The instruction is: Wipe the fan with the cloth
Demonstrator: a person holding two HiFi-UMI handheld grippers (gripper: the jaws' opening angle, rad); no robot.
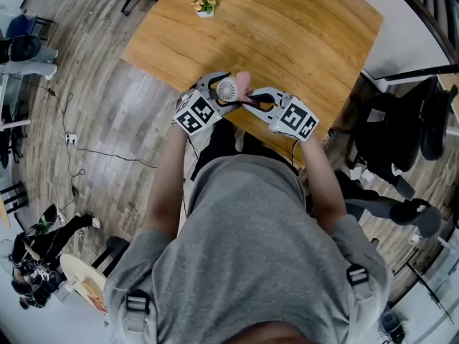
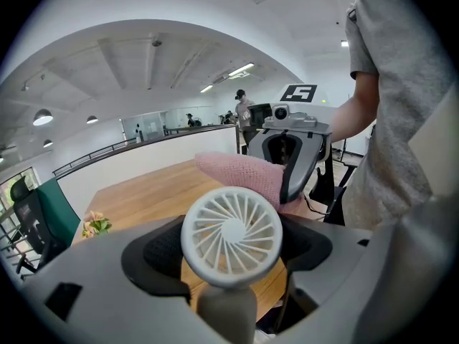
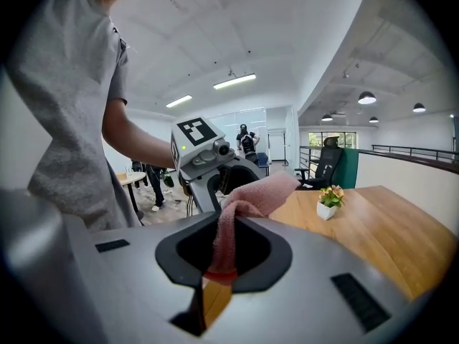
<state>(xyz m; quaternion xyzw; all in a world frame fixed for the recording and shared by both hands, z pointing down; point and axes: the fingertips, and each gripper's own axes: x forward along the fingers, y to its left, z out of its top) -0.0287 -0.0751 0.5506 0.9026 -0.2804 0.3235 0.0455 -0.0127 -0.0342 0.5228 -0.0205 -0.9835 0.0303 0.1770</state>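
Note:
My left gripper (image 1: 217, 94) is shut on a small white fan (image 1: 226, 89), just over the near edge of the wooden table (image 1: 287, 41). In the left gripper view the fan's round grille (image 2: 231, 235) fills the gap between the dark pads and faces the camera, its stem below it. A pink cloth (image 2: 240, 174) lies against the fan's far upper side. My right gripper (image 1: 248, 100) is shut on that cloth. In the right gripper view the cloth (image 3: 242, 205) rises from the jaws and drapes toward the left gripper (image 3: 204, 153), hiding the fan.
A small potted flower (image 1: 206, 4) stands at the table's far side. A black office chair (image 1: 401, 135) is to the right of the table. Cables (image 1: 72, 138) trail over the wood floor at left. The person's own body is close behind both grippers.

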